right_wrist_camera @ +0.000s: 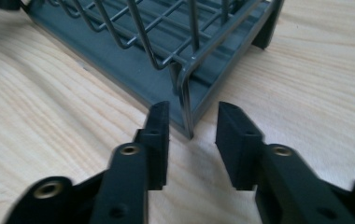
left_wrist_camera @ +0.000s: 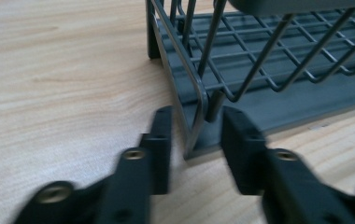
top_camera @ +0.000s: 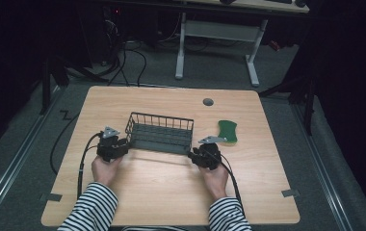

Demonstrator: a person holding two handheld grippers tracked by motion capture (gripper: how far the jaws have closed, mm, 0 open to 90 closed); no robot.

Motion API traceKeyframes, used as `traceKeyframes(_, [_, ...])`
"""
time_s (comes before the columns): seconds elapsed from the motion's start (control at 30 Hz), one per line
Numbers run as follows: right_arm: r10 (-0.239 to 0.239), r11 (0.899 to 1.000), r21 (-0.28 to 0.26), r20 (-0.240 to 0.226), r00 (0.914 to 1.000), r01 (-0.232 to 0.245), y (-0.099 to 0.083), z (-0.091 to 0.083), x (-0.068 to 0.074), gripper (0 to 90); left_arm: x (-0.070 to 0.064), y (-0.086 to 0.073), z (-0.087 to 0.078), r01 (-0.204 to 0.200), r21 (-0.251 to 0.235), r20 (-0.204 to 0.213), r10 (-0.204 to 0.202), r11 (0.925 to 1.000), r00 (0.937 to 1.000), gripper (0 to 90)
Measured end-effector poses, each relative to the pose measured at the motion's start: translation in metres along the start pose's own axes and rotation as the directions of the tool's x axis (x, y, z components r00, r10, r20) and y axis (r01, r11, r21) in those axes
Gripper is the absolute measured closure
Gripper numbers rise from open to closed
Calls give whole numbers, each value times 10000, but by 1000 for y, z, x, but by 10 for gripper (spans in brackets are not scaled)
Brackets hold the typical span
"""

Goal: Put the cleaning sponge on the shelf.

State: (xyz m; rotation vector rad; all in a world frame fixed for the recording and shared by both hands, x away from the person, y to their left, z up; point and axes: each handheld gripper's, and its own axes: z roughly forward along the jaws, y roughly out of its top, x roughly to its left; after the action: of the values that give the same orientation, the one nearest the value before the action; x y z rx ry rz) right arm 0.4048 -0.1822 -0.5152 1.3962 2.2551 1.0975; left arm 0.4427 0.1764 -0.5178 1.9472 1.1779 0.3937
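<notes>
The wire basket stands upright near the middle of the table, with a green sponge lying apart to its right. The left gripper sits at the basket's near left corner and the right gripper at its near right corner. In the left gripper view, the jaws are parted and straddle the corner post of the basket, one jaw outside the wire and one inside, neither yet pressing on it. In the right gripper view, the jaws are likewise spread, with the corner post standing in the gap between them. The step in hand appears to be a two-point grasp of the basket. To do it well, centre each corner wire between the pads, advance until the post sits deep in the jaws, then close both grippers together. Keep both grips at equal height so the basket stays level and does not twist or slide on the table.
</notes>
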Motion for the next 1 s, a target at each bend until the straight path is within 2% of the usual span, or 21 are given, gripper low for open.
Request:
traceKeyframes(0.1, [-69,10000,-62,75,9999,70,-2,-5,0,572,-1,0,-4,-97,82,-40,97,9999,9999,439])
traceKeyframes(0.17, [-213,9998,24,289,9994,212,-5,-11,-2,508,-1,0,-9,-103,140,-40,103,9998,9999,404])
traceKeyframes(0.27, [-80,9998,-168,684,9976,91,-11,-22,-8,475,1,-3,-17,-149,245,-144,153,9996,9998,347])
traceKeyframes(0.4, [204,9989,-433,779,9967,-171,-15,-29,-16,446,3,-11,-22,-117,263,-198,123,9996,9997,344])
traceKeyframes(0.47, [403,9986,-377,986,9943,-367,-17,-35,-25,409,5,-14,-23,-308,456,-430,328,9985,9985,333])
traceKeyframes(0.5, [403,9986,-377,986,9943,-367,-17,-35,-25,409,6,-16,-23,-381,493,-556,408,9981,9976,333])
traceKeyframes(0.57, [740,9963,-516,1172,9903,-684,-16,-42,-33,387,8,-21,-23,-389,448,-717,420,9982,9965,333])
traceKeyframes(0.6, [740,9963,-516,1172,9903,-684,-16,-42,-33,387,8,-21,-23,-389,448,-717,420,9982,9965,333])
traceKeyframes(0.63, [981,9942,-557,1298,9867,-915,-14,-48,-39,372,8,-23,-22,-398,530,-787,440,9978,9959,332])
traceKeyframes(0.8, [1022,9945,-401,1665,9807,-969,-9,-53,-47,327,11,-28,-18,-390,736,-822,450,9965,9956,328])
traceKeyframes(0.83, [1015,9947,-345,1978,9750,-966,-6,-55,-51,307,13,-29,-17,-299,865,-738,363,9958,9966,305])
traceKeyframes(0.93, [1122,9935,-448,2279,9672,-1047,-2,-59,-57,300,12,-32,-16,-388,675,-785,441,9970,9959,308])
traceKeyframes(1.0, [1154,9932,-405,2285,9667,-1090,-1,-60,-60,301,11,-35,-16,-490,422,-879,526,9979,9947,307])
